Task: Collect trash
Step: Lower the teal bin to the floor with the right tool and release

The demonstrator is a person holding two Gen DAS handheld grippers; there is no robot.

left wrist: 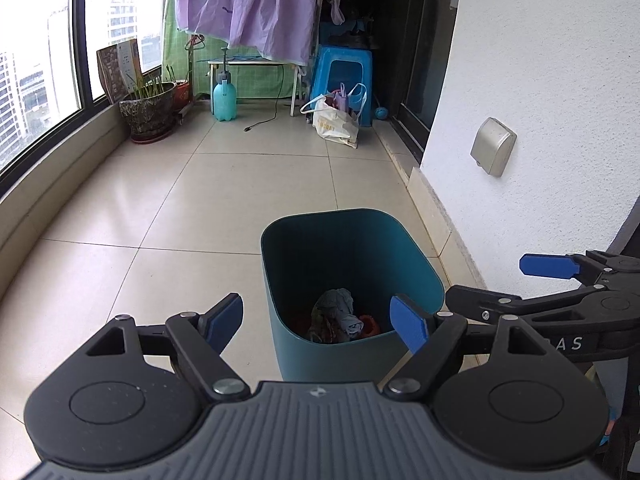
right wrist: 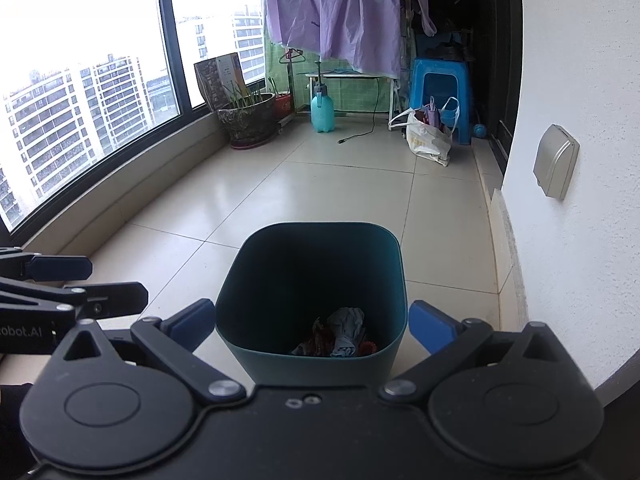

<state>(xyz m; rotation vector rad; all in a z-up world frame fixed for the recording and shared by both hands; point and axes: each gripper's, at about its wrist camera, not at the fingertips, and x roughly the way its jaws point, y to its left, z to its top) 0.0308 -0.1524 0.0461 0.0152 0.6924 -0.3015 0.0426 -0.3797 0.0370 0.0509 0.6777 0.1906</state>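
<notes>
Already the crumpled trash (right wrist: pixel 344 334) lies at the bottom of the teal bin (right wrist: pixel 396 280), which stands on the tiled floor (right wrist: pixel 320 184) near the white wall (right wrist: pixel 580 80). Both the left gripper (left wrist: pixel 320 318) and the right gripper (right wrist: pixel 310 322) hover above it, fingers spread wide and empty. No loose litter shows on the floor nearby, so collecting looks largely done.
</notes>
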